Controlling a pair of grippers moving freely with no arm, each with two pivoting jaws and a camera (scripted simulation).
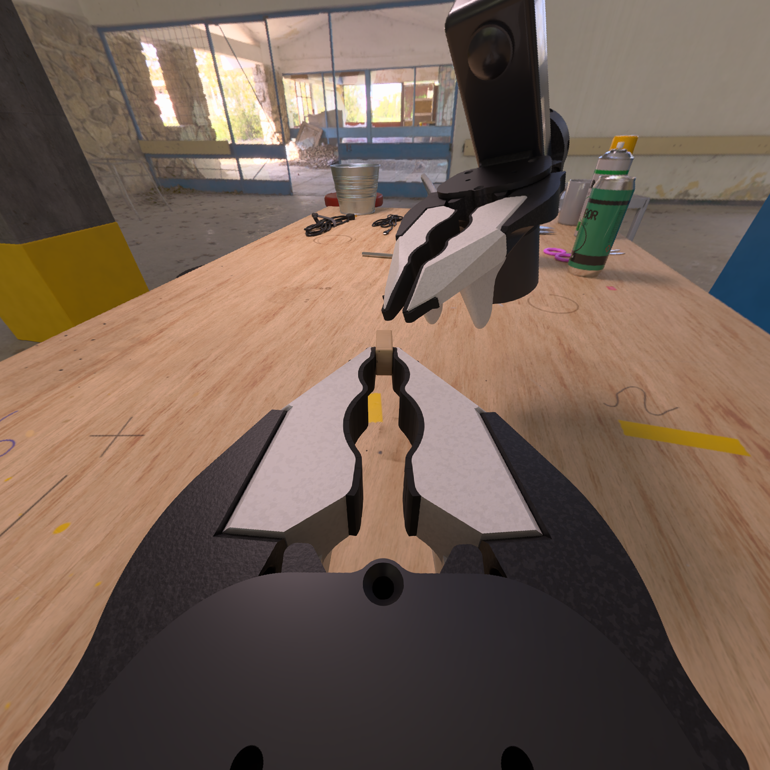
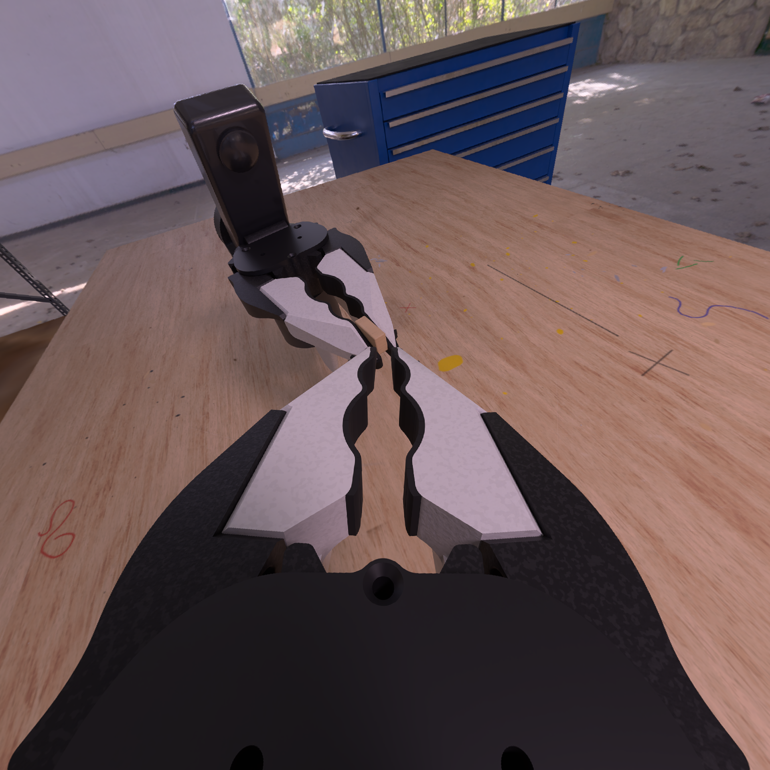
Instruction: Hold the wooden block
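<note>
Fingertips (image 1: 393, 358) of my left gripper (image 1: 383, 354) clamped on wooden block (image 1: 383, 353), block pinched at very tips, lifted clear of table (image 1: 208, 354). Right gripper (image 2: 381, 358) empty, fingers nearly together w/ narrow gap, tips just short of block's free end.

Step, my read: hold is on; next move only steady grip, no squeeze change, keep right gripper off block.

L wrist view shows bucket (image 1: 355, 187), spray cans (image 1: 602, 221), right gripper hovering above-ahead. R wrist view shows block's length sticking out past the tips, plus blue drawer cabinet (image 2: 458, 108).
</note>
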